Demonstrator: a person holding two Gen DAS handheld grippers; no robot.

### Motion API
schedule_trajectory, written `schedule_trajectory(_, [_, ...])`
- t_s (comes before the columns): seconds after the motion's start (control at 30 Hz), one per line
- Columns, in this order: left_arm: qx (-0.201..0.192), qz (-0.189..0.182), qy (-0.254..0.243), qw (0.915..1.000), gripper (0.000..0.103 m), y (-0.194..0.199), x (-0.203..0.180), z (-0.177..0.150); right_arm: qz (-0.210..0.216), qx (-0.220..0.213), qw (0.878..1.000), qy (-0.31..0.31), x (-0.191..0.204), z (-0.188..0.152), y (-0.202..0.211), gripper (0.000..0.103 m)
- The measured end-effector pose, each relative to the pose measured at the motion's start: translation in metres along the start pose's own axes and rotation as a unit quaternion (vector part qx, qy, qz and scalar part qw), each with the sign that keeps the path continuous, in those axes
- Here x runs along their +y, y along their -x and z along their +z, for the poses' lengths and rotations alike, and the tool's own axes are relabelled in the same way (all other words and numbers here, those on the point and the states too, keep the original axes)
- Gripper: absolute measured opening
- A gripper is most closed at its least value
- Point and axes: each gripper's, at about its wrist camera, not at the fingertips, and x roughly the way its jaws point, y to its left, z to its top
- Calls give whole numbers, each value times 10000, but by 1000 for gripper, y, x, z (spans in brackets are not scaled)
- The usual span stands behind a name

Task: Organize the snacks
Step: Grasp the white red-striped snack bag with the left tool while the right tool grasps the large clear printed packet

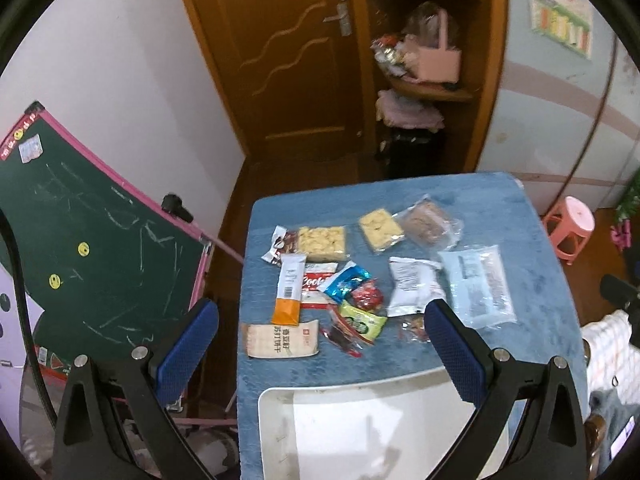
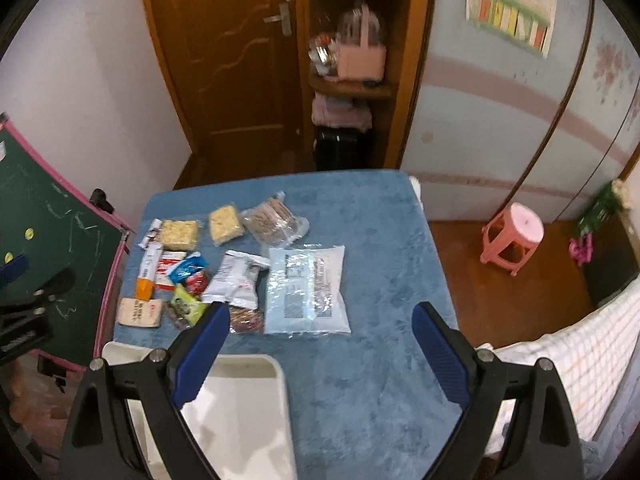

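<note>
Several snack packets lie scattered on a blue cloth-covered table (image 1: 532, 240) (image 2: 380, 248): a beige cracker pack (image 1: 282, 338) (image 2: 140, 312), an orange-and-white bar (image 1: 290, 288), a white pouch (image 1: 412, 286) (image 2: 238, 280), a clear pale-blue bag (image 1: 478, 284) (image 2: 306, 290) and two yellow cracker packs (image 1: 322, 242) (image 2: 226, 222). An empty white tray (image 1: 360, 432) (image 2: 240, 412) sits at the near edge. My left gripper (image 1: 320, 328) hovers open above the tray's far rim. My right gripper (image 2: 320, 330) hangs open over the tray's right side and bare cloth. Neither holds anything.
A green chalkboard with a pink frame (image 1: 100, 248) (image 2: 52, 240) leans left of the table. A pink stool (image 1: 570, 224) (image 2: 512, 238) stands on the floor to the right. A wooden door (image 1: 280, 52) and shelves (image 1: 424, 80) lie behind. A checked cloth (image 2: 580, 352) is at the right.
</note>
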Motion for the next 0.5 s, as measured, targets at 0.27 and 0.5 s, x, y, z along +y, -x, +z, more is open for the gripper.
schedule_trajectory(0.27, [854, -218, -81, 9961, 102, -90, -11, -1, 566, 852, 9946, -201, -34, 18, -118, 93])
schedule_trajectory(0.5, [1186, -436, -328, 9914, 102, -147, -60, -4, 732, 1567, 9849, -98, -42, 5, -217, 93])
